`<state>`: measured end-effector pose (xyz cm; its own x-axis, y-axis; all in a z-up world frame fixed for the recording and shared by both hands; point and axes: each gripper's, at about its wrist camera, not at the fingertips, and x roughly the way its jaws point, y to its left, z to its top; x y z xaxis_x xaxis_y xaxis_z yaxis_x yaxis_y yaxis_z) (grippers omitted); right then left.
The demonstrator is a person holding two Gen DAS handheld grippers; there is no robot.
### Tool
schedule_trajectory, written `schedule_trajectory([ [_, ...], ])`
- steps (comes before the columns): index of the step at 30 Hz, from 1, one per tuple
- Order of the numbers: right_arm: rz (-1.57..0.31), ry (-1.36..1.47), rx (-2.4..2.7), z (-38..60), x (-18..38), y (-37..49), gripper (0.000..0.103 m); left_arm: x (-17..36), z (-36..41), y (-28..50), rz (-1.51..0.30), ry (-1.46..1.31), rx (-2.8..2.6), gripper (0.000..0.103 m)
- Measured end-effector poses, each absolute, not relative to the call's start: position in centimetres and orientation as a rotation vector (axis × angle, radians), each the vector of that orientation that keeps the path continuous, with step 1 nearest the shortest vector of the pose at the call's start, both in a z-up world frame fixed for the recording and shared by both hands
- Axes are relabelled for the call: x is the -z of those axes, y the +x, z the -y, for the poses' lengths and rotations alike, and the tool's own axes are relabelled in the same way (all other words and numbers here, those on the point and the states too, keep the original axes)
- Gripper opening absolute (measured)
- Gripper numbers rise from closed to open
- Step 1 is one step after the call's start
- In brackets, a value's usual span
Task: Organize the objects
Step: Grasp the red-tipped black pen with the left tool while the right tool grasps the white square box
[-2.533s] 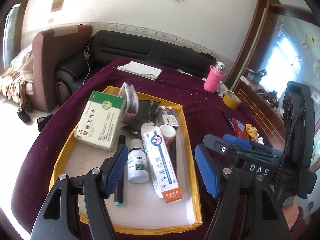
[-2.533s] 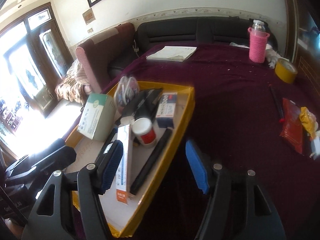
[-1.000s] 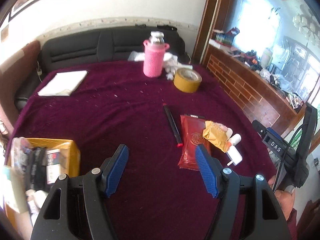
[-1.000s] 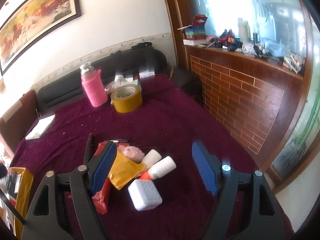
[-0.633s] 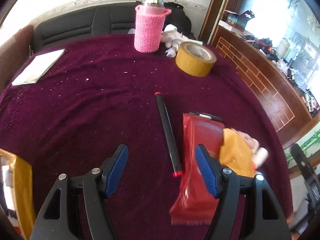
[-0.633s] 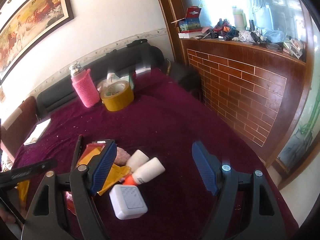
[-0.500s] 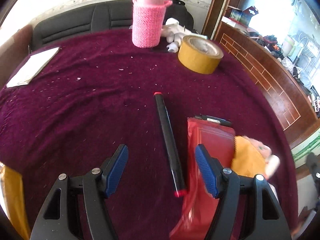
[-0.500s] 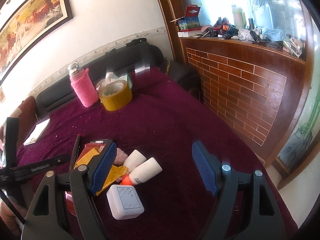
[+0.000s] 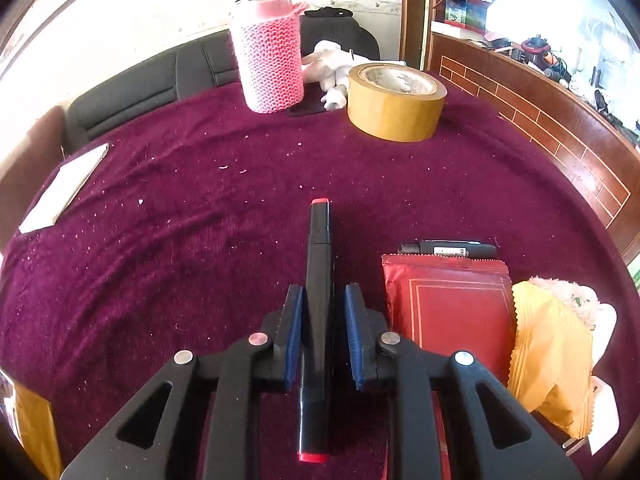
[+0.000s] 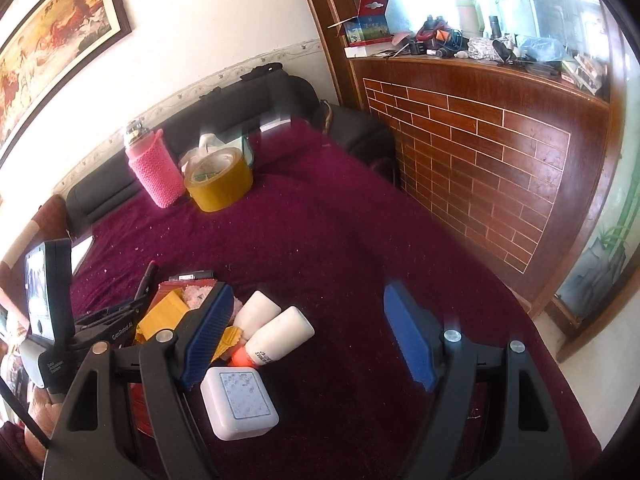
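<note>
Black marker (image 9: 319, 280), red at both ends, lies flat on maroon tabletop (image 9: 160, 240), running lengthwise between blue pads of closing left gripper (image 9: 320, 316), far tip ahead of it. Right of gripper: red packet (image 9: 448, 316), yellow packet (image 9: 552, 360). 2 white bottles (image 10: 276, 332) and white square case (image 10: 240, 404) lie just beside right gripper's (image 10: 308, 336) left pad.

We are seeing only a corner of the tray (image 9: 34, 432), cut off at the left gripper's (image 9: 320, 312) lower left. Right of it, the yellow packet (image 9: 548, 356) is hiding most of the white bottles (image 9: 604, 328). Its own arms are covering the red pouch's (image 9: 448, 312) near end.
</note>
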<state>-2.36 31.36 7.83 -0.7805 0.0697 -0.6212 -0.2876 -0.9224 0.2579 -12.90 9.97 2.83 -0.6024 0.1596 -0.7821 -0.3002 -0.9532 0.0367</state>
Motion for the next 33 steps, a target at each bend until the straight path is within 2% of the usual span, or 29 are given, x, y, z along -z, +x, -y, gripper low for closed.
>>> schedule_trajectory([
  [1,-0.496,-0.943,-2.749,-31.2,-7.7,-2.4,0.077,-2.9,-9.8,-13.0,-0.218,-1.261,-2.573,0.017],
  [2,-0.488,-0.943,-2.746,-31.3,-7.7,-2.5,0.077,-3.2,-9.4,-13.0,-0.193,-1.279,-2.555,0.011],
  [11,-0.486,-0.934,-2.731,-31.9,-7.3,-2.5,0.077,-9.3,-3.2,-6.2,0.019,-1.117,-2.546,0.011],
  [14,-0.541,-0.953,-2.762,-32.2,-7.1,-2.6,0.077,-11.0,-0.3,-2.2,0.068,-1.070,-2.533,0.011],
  [20,-0.797,-1.088,-2.850,-32.8,-5.6,-2.9,0.077,-12.3,5.7,5.5,0.121,-0.976,-2.595,0.011],
  [23,-0.824,-1.164,-2.866,-32.0,-5.1,-2.2,0.077,-12.1,8.9,7.4,0.240,-0.980,-2.591,0.012],
  [26,-0.714,-1.230,-2.887,-30.0,-5.1,-0.9,0.077,-11.8,11.4,8.6,0.292,-0.995,-2.607,0.012],
  [33,-0.084,-1.276,-2.815,-24.0,-5.4,-1.1,0.077,-10.7,16.2,10.9,0.457,-1.010,-2.619,0.012],
])
